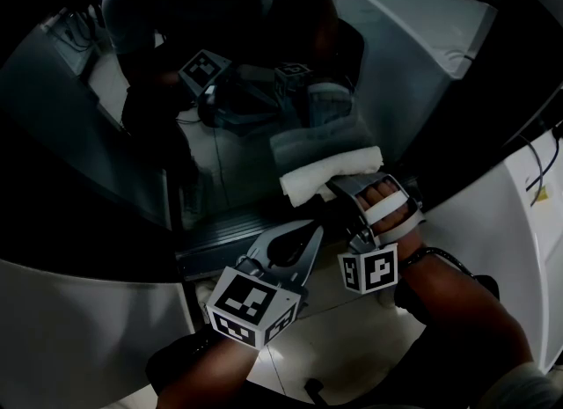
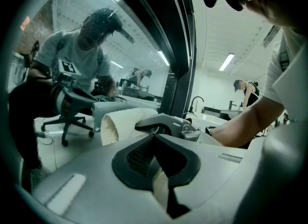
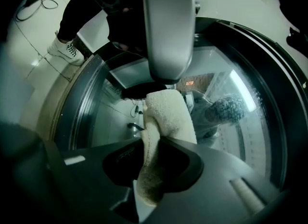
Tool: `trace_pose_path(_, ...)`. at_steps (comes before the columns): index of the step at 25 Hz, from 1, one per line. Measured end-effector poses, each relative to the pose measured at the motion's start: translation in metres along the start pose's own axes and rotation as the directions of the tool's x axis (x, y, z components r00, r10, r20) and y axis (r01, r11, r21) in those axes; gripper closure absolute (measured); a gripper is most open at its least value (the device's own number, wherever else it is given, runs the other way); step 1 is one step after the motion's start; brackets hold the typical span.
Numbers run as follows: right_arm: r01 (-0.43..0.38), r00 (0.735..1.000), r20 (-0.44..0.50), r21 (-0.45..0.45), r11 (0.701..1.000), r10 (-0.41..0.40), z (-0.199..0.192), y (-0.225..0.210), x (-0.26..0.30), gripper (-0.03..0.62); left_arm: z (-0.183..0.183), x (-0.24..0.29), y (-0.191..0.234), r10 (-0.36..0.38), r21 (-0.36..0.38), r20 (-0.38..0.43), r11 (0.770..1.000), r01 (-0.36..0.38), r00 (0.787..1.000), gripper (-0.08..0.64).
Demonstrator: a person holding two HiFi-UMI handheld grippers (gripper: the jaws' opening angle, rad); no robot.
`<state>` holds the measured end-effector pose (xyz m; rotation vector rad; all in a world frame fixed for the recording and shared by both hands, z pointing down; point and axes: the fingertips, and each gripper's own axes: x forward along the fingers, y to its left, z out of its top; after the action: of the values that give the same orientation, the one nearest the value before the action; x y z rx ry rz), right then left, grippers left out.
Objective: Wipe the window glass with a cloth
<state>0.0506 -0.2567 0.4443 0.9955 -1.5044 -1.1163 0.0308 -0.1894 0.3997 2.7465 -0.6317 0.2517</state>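
Dim room, with pale floor tiles [image 1: 334,337] below and white curved panels [image 1: 413,38] either side of a dark frame [image 1: 220,242]. Within that frame, window glass [image 1: 237,126], mirroring a seated person and an office chair. Pinched between the jaws of the right gripper [image 1: 345,189]: a folded white cloth [image 1: 327,174], its free end bunched past the jaw tips and pressed against the glass low down, near the bottom rail of the frame. Along the right gripper view, same cloth [image 3: 166,122] gripped at mid-fold, rising toward the glass [image 3: 236,136]. Just beside it, left gripper [image 1: 303,238], jaws pressed together on nothing, closed tip aimed at the cloth and near its lower edge; touching or not, cannot tell. Bare forearm behind each tool, with a marker cube [image 1: 253,307] on the left gripper and a second marker cube [image 1: 369,272] on the right.
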Motion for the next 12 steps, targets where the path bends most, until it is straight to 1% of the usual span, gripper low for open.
trace_pose_path(12,-0.028,1.0,0.013,0.004,1.0,0.028,0.0005,0.003,0.0032,0.511,-0.0021,0.0009,0.0023,-0.001,0.004,0.001,1.0,0.001,1.0,0.543)
